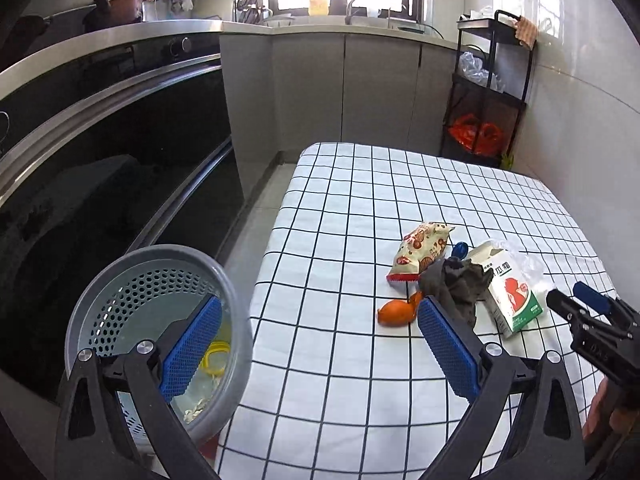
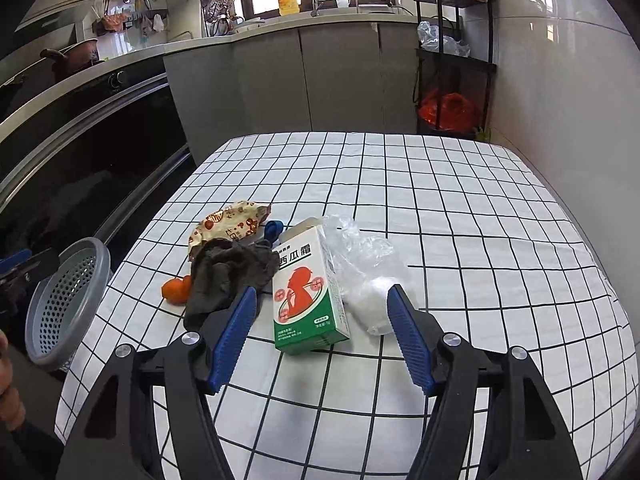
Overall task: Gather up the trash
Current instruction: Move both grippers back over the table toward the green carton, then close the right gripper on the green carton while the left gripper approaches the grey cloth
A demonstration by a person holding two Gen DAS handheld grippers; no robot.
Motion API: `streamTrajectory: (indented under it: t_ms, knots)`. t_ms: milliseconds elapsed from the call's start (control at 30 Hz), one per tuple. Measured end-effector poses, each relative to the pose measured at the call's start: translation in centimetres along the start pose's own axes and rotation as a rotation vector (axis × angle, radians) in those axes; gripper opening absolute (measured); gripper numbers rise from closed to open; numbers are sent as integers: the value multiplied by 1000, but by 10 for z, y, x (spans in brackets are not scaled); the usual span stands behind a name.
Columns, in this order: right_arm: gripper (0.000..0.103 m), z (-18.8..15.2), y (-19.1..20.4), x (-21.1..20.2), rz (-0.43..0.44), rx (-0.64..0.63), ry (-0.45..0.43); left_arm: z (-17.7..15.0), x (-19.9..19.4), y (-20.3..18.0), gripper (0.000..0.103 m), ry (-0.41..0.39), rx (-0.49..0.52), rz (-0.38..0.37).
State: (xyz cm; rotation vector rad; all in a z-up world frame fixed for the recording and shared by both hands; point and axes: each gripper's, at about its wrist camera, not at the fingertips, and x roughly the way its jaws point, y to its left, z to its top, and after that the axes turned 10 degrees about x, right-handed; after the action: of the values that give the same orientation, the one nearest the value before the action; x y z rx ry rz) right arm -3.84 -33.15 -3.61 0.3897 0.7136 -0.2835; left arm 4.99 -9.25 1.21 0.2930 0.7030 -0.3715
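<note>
Trash lies in a cluster on the checked tablecloth [image 2: 440, 208]: a green and white box [image 2: 310, 292], a clear plastic bag [image 2: 368, 276], a grey crumpled cloth [image 2: 228, 276], a snack wrapper [image 2: 230, 220], an orange peel [image 2: 176, 289] and a blue cap [image 2: 273, 229]. My right gripper [image 2: 320, 332] is open, its jaws standing either side of the near end of the box. My left gripper [image 1: 318, 344] is open and empty, between the grey perforated bin [image 1: 160, 320] and the peel [image 1: 396, 312]. The bin holds a yellow ring and scraps.
The bin [image 2: 68, 300] stands off the table's left edge, beside a dark oven front [image 1: 100, 160]. A black rack [image 2: 452, 64] with an orange bag stands at the far right by the tiled wall. A counter with a sink runs along the back.
</note>
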Motion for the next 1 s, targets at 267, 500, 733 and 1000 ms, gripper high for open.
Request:
streamTrajectory:
  t_ms: [267, 500, 733, 1000]
  knots:
    - [65, 0, 4, 28, -7, -18, 43, -2, 33, -20, 96, 43, 13, -4]
    - [65, -3, 16, 41, 4, -56, 66, -9, 45, -18, 96, 69, 21, 8]
    - [64, -6, 13, 60, 0, -42, 115, -11, 50, -22, 96, 87, 25, -13]
    - [53, -15, 19, 72, -28, -75, 149, -13, 55, -26, 96, 108, 42, -24]
